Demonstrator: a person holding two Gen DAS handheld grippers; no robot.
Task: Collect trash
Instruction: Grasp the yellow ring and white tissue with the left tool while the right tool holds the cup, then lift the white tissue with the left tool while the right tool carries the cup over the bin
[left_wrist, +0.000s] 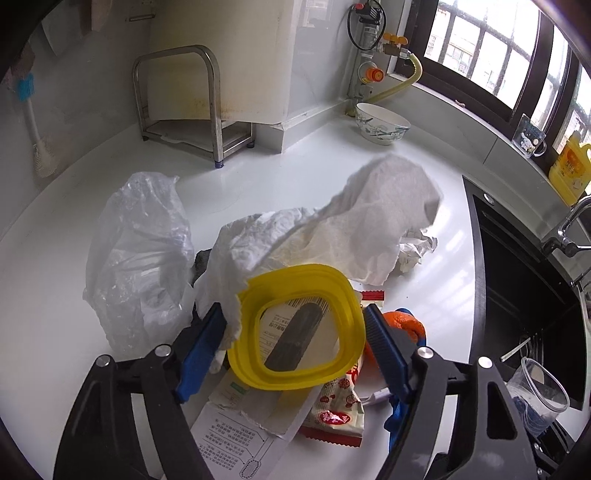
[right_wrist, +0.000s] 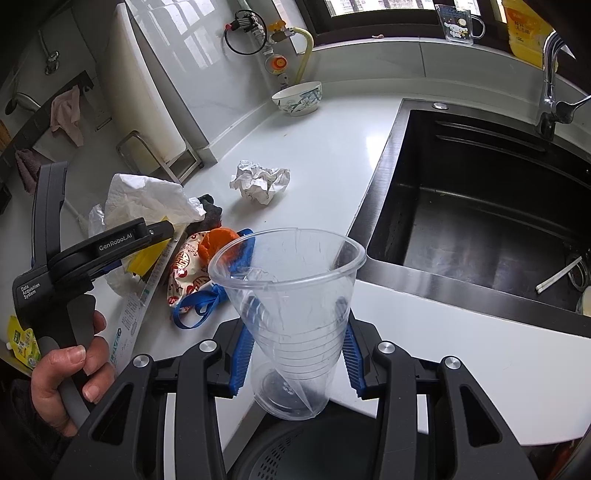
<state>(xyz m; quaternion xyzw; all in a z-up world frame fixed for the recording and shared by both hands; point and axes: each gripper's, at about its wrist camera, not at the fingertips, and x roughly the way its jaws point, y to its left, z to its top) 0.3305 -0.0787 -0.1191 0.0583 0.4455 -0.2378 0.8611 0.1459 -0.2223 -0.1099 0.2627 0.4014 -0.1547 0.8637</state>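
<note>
Our right tongs (right_wrist: 295, 365) squeeze the cup (right_wrist: 291, 314); it may crack. Left tongs (left_wrist: 295, 343) seem to pinch the yellow lid (left_wrist: 295, 328), which could slip.

The surface (right_wrist: 332, 155) is glossy white. The cup (right_wrist: 291, 314) is clear, scuffed plastic; the lid (left_wrist: 299, 328) smooth yellow plastic. The towel (left_wrist: 354, 236) is soft, dimpled paper, the bag (left_wrist: 136, 254) wrinkled film. The sink (right_wrist: 480, 221) is dark brushed metal, upper right.

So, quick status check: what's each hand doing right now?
Left gripper shut on yellow lid. Right gripper shut on clear plastic cup. Crumpled paper left on counter.
</note>
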